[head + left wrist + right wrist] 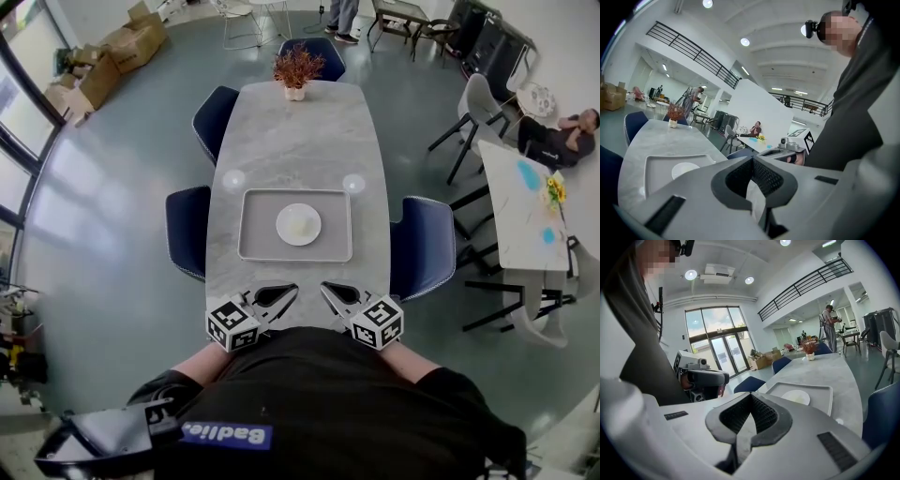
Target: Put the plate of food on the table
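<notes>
Centrally on the grey tray [249, 228] sat a round white plate [298, 225] of pale food; left gripper [292, 291] and right gripper [326, 288] were clenched, empty.

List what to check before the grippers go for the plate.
1. Plate sits flat on the tray, in plain sight: ok.
2. Left gripper ready to grasp: not ok, jaws together, empty.
3. Right gripper ready to grasp: not ok, jaws together, empty.
4. Nothing stands between the grippers and the tray: ok.
5. Bare table beyond the tray for setting down: ok.
6. Food secure on the plate: cannot tell.
</notes>
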The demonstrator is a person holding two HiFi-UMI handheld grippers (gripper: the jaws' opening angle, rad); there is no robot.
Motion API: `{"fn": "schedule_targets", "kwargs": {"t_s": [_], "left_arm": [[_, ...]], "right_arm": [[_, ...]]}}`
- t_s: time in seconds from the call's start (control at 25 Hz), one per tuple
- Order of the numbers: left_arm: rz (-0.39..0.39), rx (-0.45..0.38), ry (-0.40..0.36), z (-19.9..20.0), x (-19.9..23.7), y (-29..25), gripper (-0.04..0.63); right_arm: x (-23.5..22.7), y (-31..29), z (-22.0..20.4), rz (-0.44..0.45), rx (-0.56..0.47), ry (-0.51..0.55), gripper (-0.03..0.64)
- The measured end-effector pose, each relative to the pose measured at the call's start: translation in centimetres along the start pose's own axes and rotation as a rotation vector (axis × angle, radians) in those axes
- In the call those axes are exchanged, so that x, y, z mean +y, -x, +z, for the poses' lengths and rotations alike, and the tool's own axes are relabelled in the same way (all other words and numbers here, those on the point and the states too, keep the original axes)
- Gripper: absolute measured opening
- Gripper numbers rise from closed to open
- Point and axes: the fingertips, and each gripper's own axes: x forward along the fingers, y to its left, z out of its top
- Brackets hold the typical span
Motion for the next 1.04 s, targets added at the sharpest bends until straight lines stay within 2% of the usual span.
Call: {"fn": "schedule_targets", "kwargs": {"t_s": [1.04], "left_arm": [[-0.017, -0.01, 0.006, 0.23, 0.34, -0.31, 0.009]], "right_arm": [[-0.29, -0.04, 0.33, -0.014, -0.003, 0.005, 0.011]]}}
